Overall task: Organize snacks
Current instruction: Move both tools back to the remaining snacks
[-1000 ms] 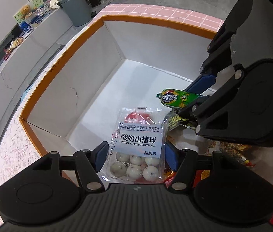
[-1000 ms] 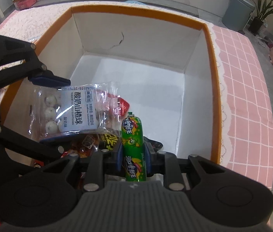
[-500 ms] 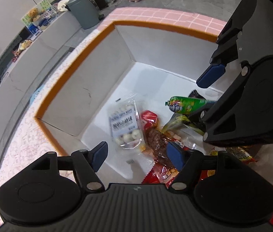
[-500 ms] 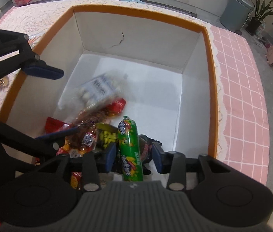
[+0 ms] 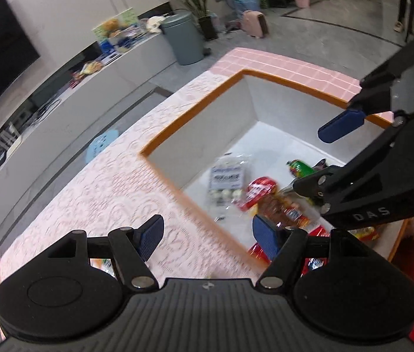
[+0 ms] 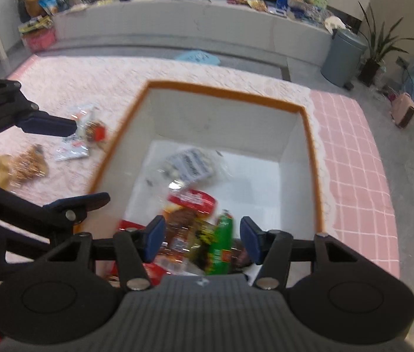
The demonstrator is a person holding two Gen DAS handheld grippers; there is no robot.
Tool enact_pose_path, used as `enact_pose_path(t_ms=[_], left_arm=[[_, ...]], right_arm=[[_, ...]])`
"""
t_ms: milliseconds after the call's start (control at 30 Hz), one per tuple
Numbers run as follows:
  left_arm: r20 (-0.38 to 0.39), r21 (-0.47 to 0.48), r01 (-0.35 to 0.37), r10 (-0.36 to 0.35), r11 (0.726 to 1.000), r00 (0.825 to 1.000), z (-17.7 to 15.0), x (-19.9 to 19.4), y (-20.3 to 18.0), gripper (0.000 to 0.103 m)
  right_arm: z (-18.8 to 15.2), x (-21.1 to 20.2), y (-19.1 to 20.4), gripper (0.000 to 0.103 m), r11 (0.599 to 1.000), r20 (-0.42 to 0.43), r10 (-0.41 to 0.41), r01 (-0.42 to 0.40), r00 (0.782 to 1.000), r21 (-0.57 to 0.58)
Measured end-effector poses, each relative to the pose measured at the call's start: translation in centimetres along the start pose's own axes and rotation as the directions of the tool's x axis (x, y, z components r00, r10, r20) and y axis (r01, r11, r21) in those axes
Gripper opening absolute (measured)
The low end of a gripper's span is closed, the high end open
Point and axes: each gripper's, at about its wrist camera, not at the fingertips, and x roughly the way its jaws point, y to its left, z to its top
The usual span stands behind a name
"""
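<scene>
The orange-rimmed box (image 6: pixel 312 158) stands open at the top, and the far half of its white floor lies bare, while the near half is piled with a clear bag of white hawthorn balls (image 6: pixel 190 165), a red packet (image 6: pixel 192 201), a brown snack pack (image 5: pixel 287 209) and a green sausage stick (image 6: pixel 221 245). The left gripper (image 5: pixel 207 233), fingers spread wide with nothing between them, hangs over the box's near rim, and the right gripper (image 6: pixel 202 240), jaws opening and clear of the sausage stick below, hangs over the pile, the two close together. On the pink lace tablecloth (image 6: pixel 177 72) left of the box, a few loose snack packets (image 6: pixel 73 149) lie scattered; the cloth beyond the box is bare.
</scene>
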Motion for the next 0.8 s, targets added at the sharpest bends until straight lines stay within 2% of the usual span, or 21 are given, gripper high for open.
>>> enact_pose_path(t_ms=[200, 267, 467, 533, 667, 800], left_arm=[[-0.008, -0.079, -0.025, 0.025, 0.997, 1.000, -2.7, -1.9, 2.8, 0.079], [0.002, -0.105, -0.043, 0.043, 0.994, 0.999, -3.8, -2.2, 3.7, 0.078], [0.014, -0.158, -0.119, 0.123, 0.980, 0.992, -7.0, -2.9, 6.5, 0.075], [0.002, -0.174, -0.118, 0.120, 0.978, 0.993, -8.1, -3.1, 7.3, 0.072], [-0.008, -0.211, -0.132, 0.133, 0.969, 0.991, -9.9, -2.9, 9.1, 0.072], [-0.007, -0.285, -0.094, 0.096, 0.954, 0.995, -11.7, -2.7, 11.4, 0.072]], right_arm=[[0.3, -1.4, 3.1, 0.056, 0.996, 0.044, 0.085, -0.084, 0.995, -0.019], [0.8, -1.4, 4.6, 0.064, 0.993, 0.042, 0.114, -0.113, 0.993, -0.027], [1.5, -1.2, 8.7, 0.068, 0.983, 0.060, 0.163, -0.157, 0.985, -0.091], [1.5, -0.9, 9.9, 0.068, 0.980, 0.054, 0.171, -0.164, 0.984, -0.113], [2.1, 0.4, 12.4, 0.068, 0.974, 0.028, 0.173, -0.167, 0.984, -0.154], [2.7, 2.1, 14.3, 0.068, 0.959, -0.025, 0.192, -0.193, 0.981, -0.209]])
